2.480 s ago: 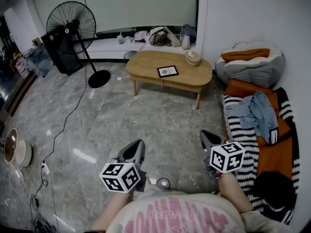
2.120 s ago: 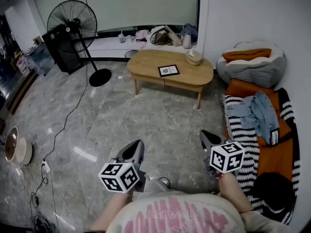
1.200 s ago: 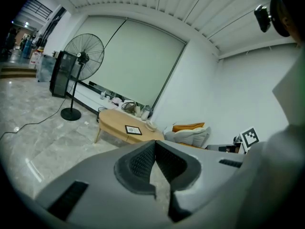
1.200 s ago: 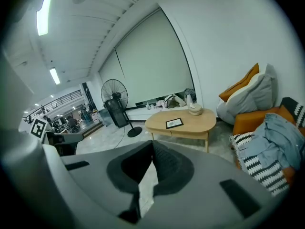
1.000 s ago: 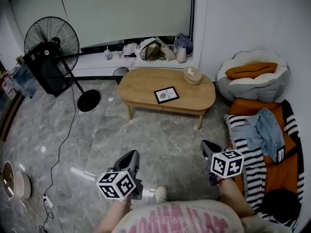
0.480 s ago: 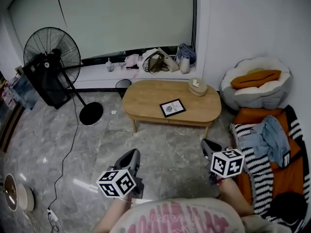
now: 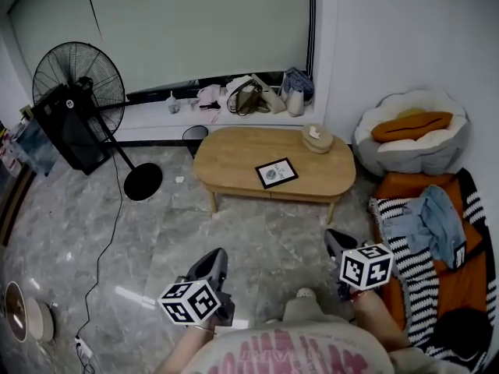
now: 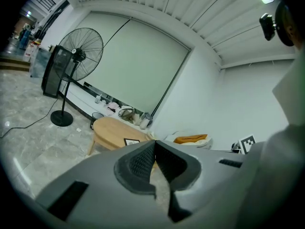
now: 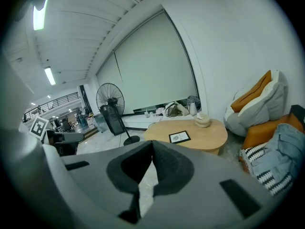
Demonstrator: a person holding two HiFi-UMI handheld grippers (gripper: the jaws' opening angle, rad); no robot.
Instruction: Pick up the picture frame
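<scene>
While both claws are shut with nothing between their jaws, you have no way to take anything. The left claw point(image 7: 216, 260) and the right claw point(image 7: 336, 241) both hang over the floor, well short of the bench point(image 7: 231, 156).

The picture frame point(image 7: 276, 173) lies flat on the bench, a little right of its middle and nearer its front edge than its back. The lie is the main hazard. A flat, thin frame gives a jaw almost no edge to get under. If you arrive with the claw shut or only partly open, the tips are likely to push the frame along the wood instead of closing on it. Pushed toward you, it could go over the front edge of the bench and fall onto the stone floor.

A shove the other way sends it toward the small round holder point(image 7: 316, 138) at the back right of the bench.

Your footing matters too. The striped rug point(image 7: 407, 256) lies just right of the bench, and the fan's cable point(image 7: 117, 201) trails across the floor well to the left of the bench. Either could catch a foot as you close in.
</scene>
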